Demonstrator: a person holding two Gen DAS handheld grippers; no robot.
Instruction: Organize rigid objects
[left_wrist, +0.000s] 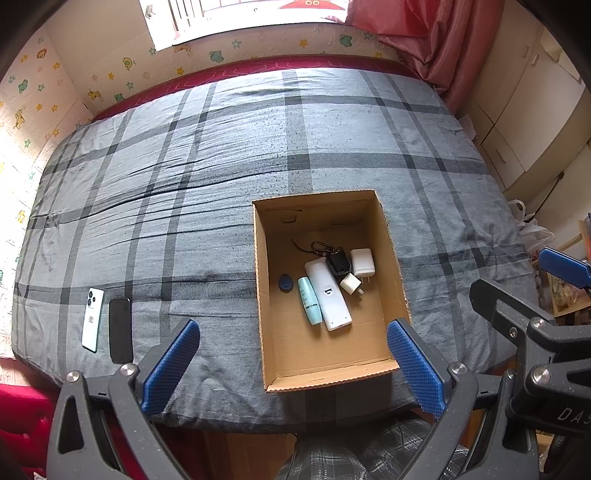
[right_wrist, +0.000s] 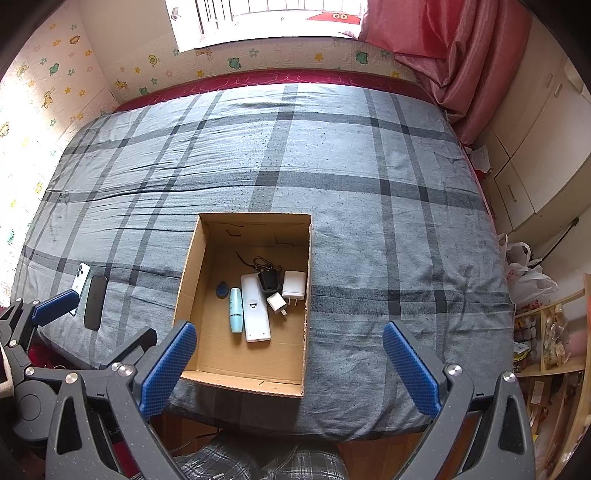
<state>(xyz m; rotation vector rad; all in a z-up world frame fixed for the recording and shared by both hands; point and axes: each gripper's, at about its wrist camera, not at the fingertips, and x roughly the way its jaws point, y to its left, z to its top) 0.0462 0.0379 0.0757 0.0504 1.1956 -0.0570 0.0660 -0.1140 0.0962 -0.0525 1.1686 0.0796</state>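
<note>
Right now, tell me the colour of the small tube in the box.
Light teal tube, clearest in the left wrist view.

The blanket (left_wrist: 221, 177) is grey with dark plaid stripes; the cardboard box (left_wrist: 266, 295) is brown, holding a white remote (left_wrist: 328, 299) (beside a pale turquoise tube (left_wrist: 309, 305)).

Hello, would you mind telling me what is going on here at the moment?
A person is tidying small items into a cardboard box on the bed. The box holds a white remote, a teal tube, two white chargers and a black case. Two phones lie on the blanket outside it. The left hand-held gripper and right hand-held gripper hover open, holding nothing.
</note>
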